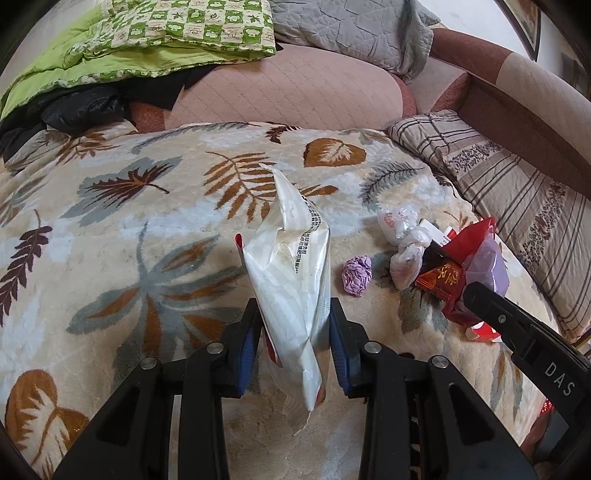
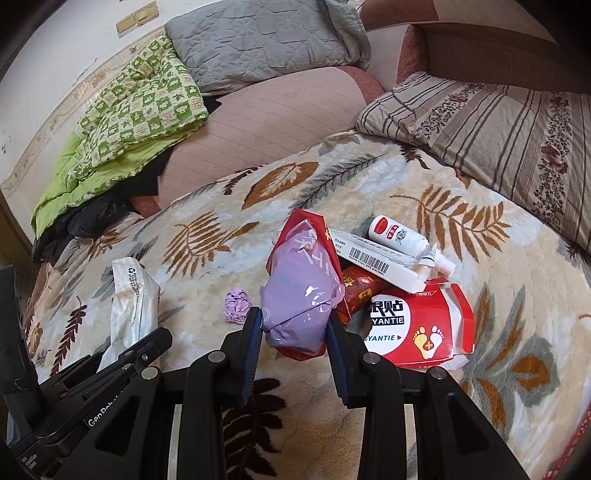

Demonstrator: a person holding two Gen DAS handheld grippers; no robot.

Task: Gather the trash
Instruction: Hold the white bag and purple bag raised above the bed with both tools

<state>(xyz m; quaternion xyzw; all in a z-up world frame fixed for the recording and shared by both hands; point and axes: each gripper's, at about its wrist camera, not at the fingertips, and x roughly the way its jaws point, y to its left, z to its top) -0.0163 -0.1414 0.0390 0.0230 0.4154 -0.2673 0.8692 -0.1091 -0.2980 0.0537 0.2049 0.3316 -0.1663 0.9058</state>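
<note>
My left gripper (image 1: 295,326) is shut on a crumpled white wrapper (image 1: 291,266), which stands up between the blue pads above the leaf-pattern blanket (image 1: 147,221). My right gripper (image 2: 294,326) is shut on a purple pouch in a red plastic bag (image 2: 301,291). A small purple paper ball (image 2: 236,306) lies on the blanket between the two grippers, also seen as the ball (image 1: 357,275) in the left wrist view. Right of the bag sit a red packet (image 2: 358,291), a red box (image 2: 417,328), a long white barcode box (image 2: 373,258) and a white bottle (image 2: 395,232). A knotted white plastic bag (image 1: 408,243) lies beside them.
This is a sofa or bed covered with the blanket. A striped pillow (image 2: 498,140) lies at the right, a pink cushion (image 1: 295,88) behind, a green quilt (image 1: 147,37) and grey pillow (image 1: 351,33) further back. Black clothing (image 1: 74,110) lies at the back left.
</note>
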